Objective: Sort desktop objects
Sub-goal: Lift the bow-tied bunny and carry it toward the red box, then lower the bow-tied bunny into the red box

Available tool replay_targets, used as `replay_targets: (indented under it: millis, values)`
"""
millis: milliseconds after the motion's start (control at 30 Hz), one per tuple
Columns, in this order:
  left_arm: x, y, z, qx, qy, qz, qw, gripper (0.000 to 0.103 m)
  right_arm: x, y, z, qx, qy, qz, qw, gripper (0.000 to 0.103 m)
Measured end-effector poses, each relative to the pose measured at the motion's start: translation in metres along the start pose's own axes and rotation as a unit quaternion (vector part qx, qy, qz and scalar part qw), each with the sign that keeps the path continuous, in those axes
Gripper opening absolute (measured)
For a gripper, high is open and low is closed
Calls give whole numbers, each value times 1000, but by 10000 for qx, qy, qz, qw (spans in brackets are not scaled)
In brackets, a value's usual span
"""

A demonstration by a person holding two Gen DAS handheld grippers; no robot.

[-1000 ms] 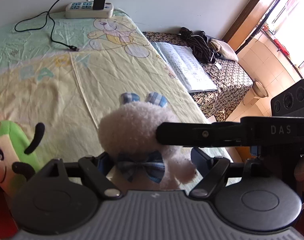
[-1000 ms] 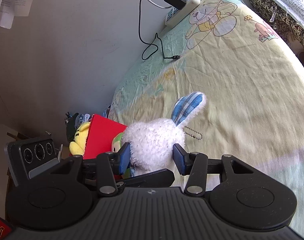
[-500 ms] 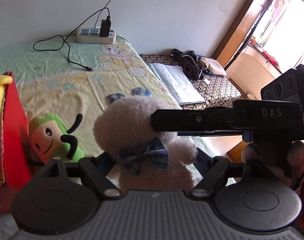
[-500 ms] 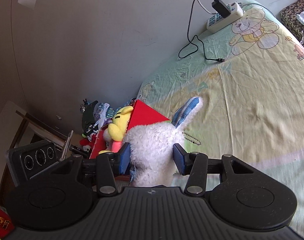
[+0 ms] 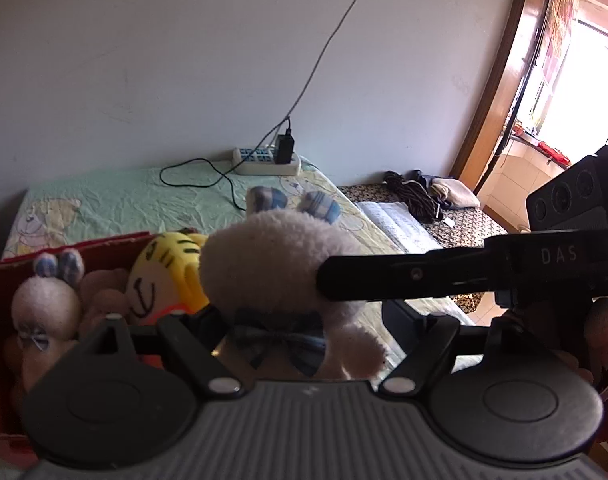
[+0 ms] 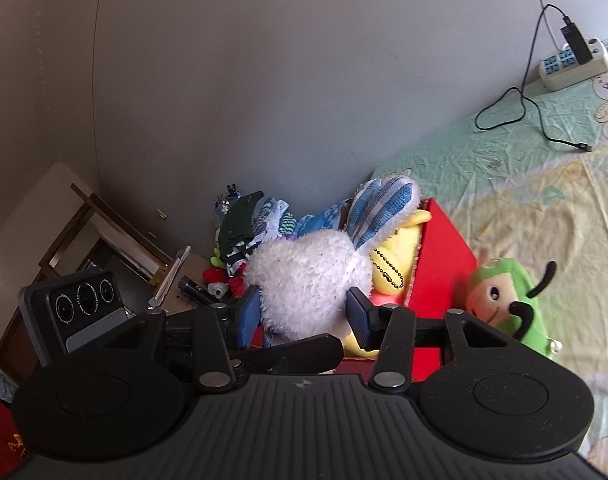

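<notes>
Swinging over from the open bedsheet [image 6: 523,208], both views have the red box [image 6: 443,248] in frame now, so drop-off looks close. The white plush rabbit [image 6: 307,280] hangs above it, my right gripper [image 6: 304,314] jaws clamped on its body. My left gripper [image 5: 304,332] jaws sit apart around the rabbit's bow, maybe touching. The yellow tiger plush [image 5: 164,272] is already boxed.

White bunny [image 6: 307,284] carried off bedsheet to above red box [image 6: 443,256] (green toy [image 6: 503,296] left behind).
</notes>
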State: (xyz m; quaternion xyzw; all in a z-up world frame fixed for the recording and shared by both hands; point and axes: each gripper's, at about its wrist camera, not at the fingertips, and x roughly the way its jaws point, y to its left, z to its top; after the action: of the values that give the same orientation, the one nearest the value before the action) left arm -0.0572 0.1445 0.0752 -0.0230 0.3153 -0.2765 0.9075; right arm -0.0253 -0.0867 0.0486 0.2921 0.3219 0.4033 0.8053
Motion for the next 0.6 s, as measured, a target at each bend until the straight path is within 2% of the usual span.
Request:
replay_targets:
  millis: [133, 300, 600]
  values:
    - [-17, 37, 0, -37, -77, 236, 9997, 81, 43, 18, 2, -267, 18, 130, 9996, 50]
    - [-24, 78, -7, 42, 32, 537, 9985, 81, 93, 26, 1, -468, 152, 236, 9985, 50]
    - [-5, 129, -35, 291, 477, 877, 9946, 77, 152, 17, -14, -675, 155, 217, 9974, 49]
